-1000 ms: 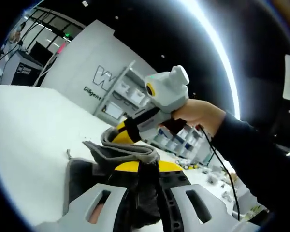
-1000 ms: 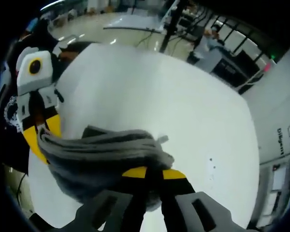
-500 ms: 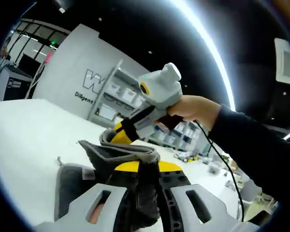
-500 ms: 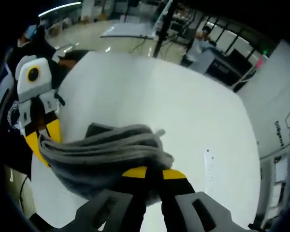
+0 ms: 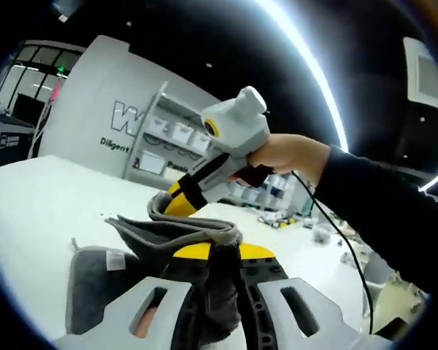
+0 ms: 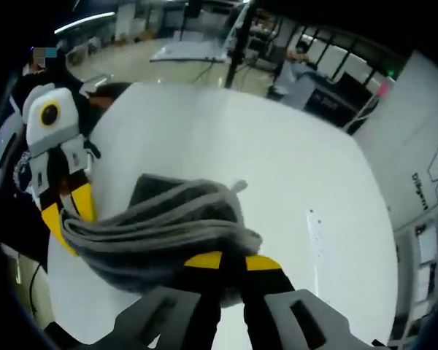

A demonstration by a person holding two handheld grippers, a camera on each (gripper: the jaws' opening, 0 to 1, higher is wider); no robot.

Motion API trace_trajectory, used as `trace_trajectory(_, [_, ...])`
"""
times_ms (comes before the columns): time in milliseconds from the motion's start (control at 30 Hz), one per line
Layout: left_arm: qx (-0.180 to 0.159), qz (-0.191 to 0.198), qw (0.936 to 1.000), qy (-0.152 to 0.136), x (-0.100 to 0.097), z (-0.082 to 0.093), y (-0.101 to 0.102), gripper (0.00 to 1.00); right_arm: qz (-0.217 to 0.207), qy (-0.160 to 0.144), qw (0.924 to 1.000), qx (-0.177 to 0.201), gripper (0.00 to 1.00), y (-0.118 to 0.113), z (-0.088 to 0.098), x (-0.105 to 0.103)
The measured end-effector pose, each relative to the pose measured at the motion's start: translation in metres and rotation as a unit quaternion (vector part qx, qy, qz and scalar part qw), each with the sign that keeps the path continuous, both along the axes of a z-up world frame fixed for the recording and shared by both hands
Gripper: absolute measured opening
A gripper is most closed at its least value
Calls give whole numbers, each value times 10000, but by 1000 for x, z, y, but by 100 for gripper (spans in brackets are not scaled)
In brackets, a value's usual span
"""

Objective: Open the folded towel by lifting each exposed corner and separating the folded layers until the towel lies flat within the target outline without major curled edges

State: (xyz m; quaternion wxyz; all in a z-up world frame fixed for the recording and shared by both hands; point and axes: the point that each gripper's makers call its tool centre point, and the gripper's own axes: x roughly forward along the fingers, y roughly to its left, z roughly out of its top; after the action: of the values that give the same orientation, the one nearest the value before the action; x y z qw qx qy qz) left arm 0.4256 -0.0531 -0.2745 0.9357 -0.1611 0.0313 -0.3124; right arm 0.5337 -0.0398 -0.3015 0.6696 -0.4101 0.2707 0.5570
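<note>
Both grippers clamp the grey towel (image 6: 157, 226) and hold it bunched above the white worktop (image 6: 277, 168): left gripper (image 5: 220, 251) and right gripper (image 6: 223, 261), fingers closed on cloth. Beyond stand shelves (image 5: 168, 142) and a lettered grey wall (image 5: 80, 102).

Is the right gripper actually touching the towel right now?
Touching. In the right gripper view, the right gripper has its yellow-tipped jaws shut on the grey towel, whose folds bunch straight out of the jaw tips with no gap.
</note>
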Motion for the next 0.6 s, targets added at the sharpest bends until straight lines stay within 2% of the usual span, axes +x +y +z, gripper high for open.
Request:
trace_trajectory(400, [579, -130, 9982, -127, -6, -7, -24, 9, -217, -46, 9996, 185, 4, -26, -3, -1])
trace_trajectory(600, [891, -240, 9956, -155, -9, -13, -41, 9, -378, -49, 9991, 199, 5, -47, -7, -3])
